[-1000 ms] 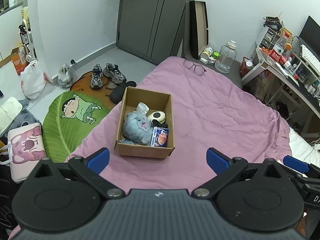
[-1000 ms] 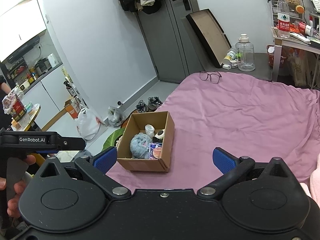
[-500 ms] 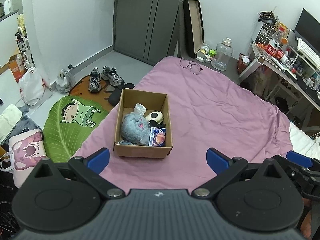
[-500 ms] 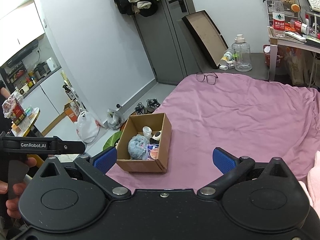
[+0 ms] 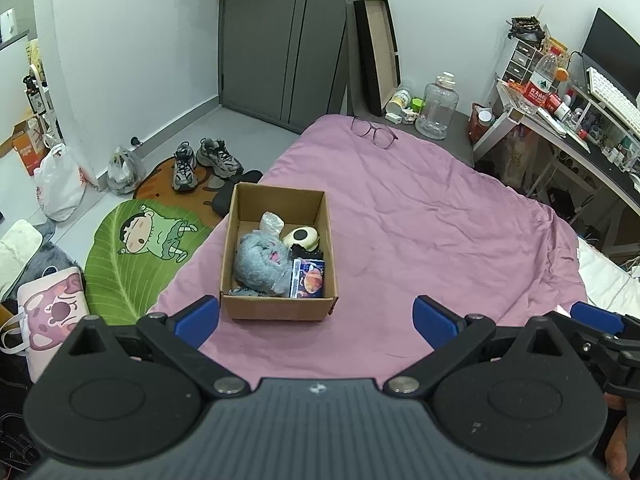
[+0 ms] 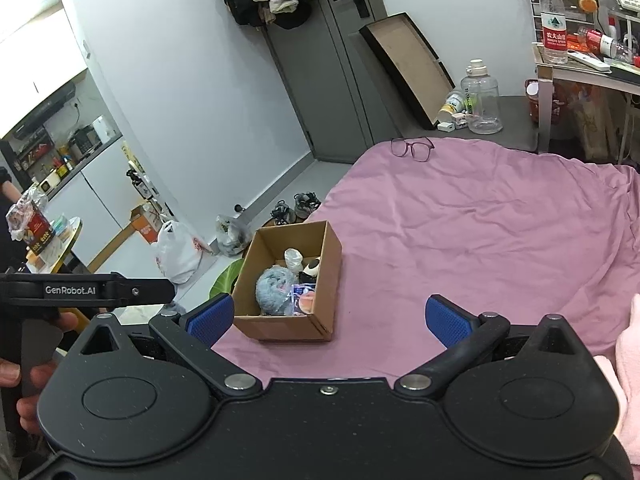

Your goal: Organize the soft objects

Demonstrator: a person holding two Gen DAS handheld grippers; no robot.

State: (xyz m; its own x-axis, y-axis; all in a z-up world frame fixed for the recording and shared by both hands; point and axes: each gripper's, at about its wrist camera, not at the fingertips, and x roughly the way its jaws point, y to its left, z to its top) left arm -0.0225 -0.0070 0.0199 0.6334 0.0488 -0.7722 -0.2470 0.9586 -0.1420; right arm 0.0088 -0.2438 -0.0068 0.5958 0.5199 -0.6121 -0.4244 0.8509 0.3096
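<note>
A cardboard box (image 5: 330, 248) sits on the pink bed sheet (image 5: 420, 232) near its left edge. Inside lie a grey plush toy (image 5: 260, 264), a cream plush with a black spot (image 5: 301, 236), a clear bag (image 5: 271, 222) and a small picture packet (image 5: 308, 284). My left gripper (image 5: 316, 320) is open and empty, held back from the box's near wall. My right gripper (image 6: 328, 318) is open and empty, also short of the box (image 6: 326, 276). A pink soft thing (image 6: 628, 360) shows at the right edge of the right wrist view.
Glasses (image 5: 374, 132) lie at the far end of the bed. Shoes (image 5: 208, 160), bags (image 5: 60, 184) and a green leaf rug (image 5: 136, 252) are on the floor to the left. A cluttered desk (image 5: 580, 120) stands on the right, a water jug (image 5: 438, 112) beyond the bed.
Both grippers have drawn back and risen a little, so the box looks smaller and farther off. Both stay open and empty.
</note>
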